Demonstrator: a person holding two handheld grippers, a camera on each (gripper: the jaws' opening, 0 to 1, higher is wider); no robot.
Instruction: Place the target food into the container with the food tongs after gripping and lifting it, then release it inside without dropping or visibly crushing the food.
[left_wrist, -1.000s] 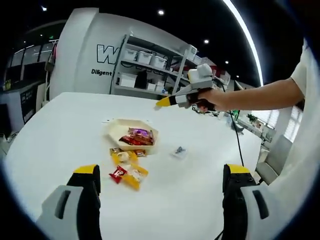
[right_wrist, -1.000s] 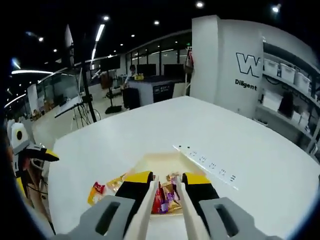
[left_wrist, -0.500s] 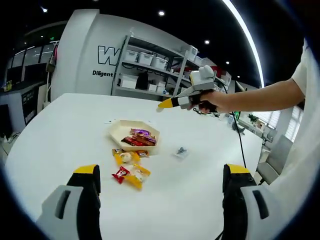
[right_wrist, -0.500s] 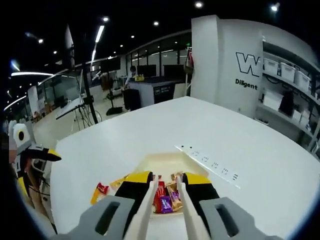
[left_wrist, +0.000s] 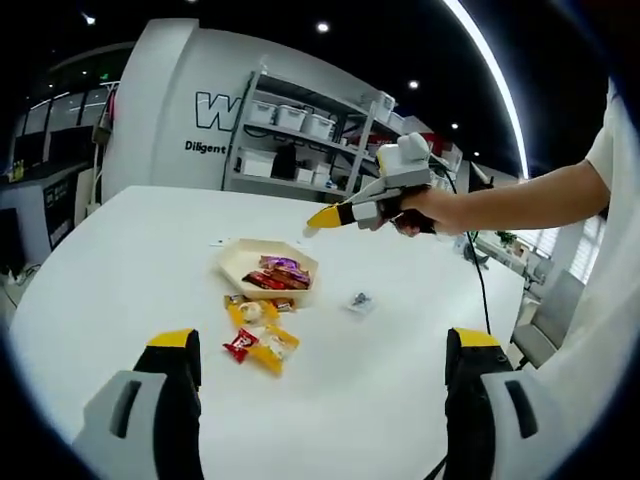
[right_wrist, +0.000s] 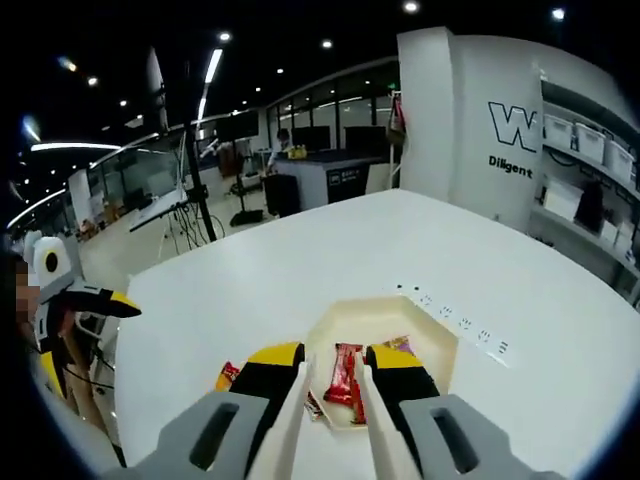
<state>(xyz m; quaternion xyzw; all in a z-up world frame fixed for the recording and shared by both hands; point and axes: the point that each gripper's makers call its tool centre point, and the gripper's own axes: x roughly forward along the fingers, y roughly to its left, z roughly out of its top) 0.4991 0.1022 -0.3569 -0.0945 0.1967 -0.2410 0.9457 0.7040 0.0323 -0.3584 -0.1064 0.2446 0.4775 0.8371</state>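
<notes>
Snack packets — the target food — are lying in a loose cluster on the big white table, just beside the cream hexagonal container, on the side nearer the left gripper's camera. In the right gripper view the same container is sitting just beyond the jaw tips, with a red wrapper showing through the gap between the tong blades and one packet peeking out beside the left-hand jaw.

Going by size: the table is taking up most of both views. Behind it a white wall with a large letter and a shelving rack of bins is standing. The container is already holding several wrapped bars, red and purple. A small crumpled wrapper is lying alone on the table, apart from the container.

The right gripper is hovering in the air above the table, held out by a person's bare arm. Its jaws are standing almost together, and the food tongs fixed along them are nearly closed — a narrow gap is showing between the white blades, with nothing gripped.

The left gripper is hanging wide apart, well back from the snacks, holding nothing.
</notes>
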